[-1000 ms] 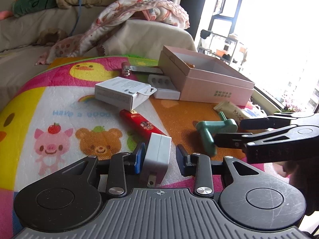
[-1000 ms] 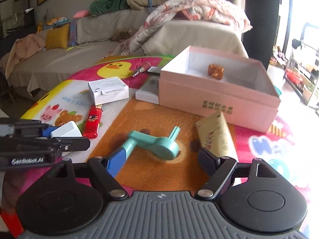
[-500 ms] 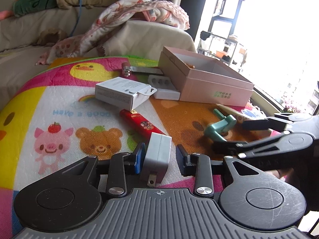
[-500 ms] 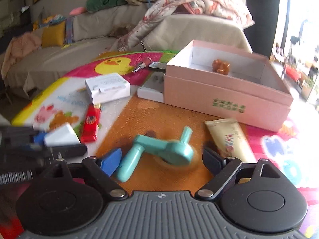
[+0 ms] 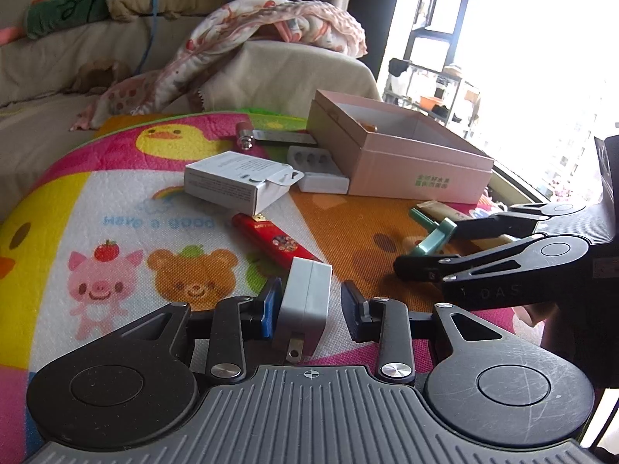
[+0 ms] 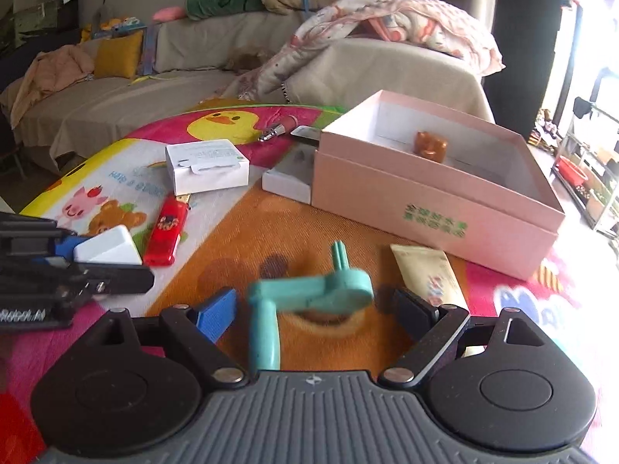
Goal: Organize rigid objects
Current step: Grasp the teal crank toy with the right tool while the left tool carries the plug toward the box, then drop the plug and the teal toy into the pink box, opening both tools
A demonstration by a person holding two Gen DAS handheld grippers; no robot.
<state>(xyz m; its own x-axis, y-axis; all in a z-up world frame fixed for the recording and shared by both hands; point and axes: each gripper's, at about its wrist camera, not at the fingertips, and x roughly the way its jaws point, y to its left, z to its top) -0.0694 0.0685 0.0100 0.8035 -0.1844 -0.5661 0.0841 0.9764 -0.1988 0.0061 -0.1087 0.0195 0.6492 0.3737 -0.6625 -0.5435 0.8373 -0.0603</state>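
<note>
- The left gripper (image 5: 309, 303) has a white charger plug (image 5: 305, 303) between its fingers. The blue pad of the left-side finger (image 5: 270, 307) lies against the plug; the black finger on the other side stands a little apart from it, so a firm clamp cannot be told.
- The plug stands on edge, its metal prongs pointing back toward the gripper body.
- Just beyond the left fingers lies a red lighter (image 5: 272, 237), and past that a white carton (image 5: 236, 181) with its flap open, all on a cartoon play mat (image 5: 116, 224).
- The right gripper (image 6: 311, 309) has its fingers spread wide and closing. A teal plastic crank (image 6: 309, 295) sits between them, blurred, and neither pad presses on it.
- The crank's handle runs back toward the gripper body, nearer the blue finger; its short stem points away.
- Just outside the right gripper's black finger (image 6: 416, 311) lies a cream tube (image 6: 425, 270).
- Ahead of the right fingers, beyond the tube, stands an open pink box (image 6: 437, 208) with a small brown object (image 6: 430, 146) inside.
- A white tray (image 6: 288, 185) touches the box's left-hand side, and a metal-tipped item (image 6: 278, 128) lies farther back.
</note>
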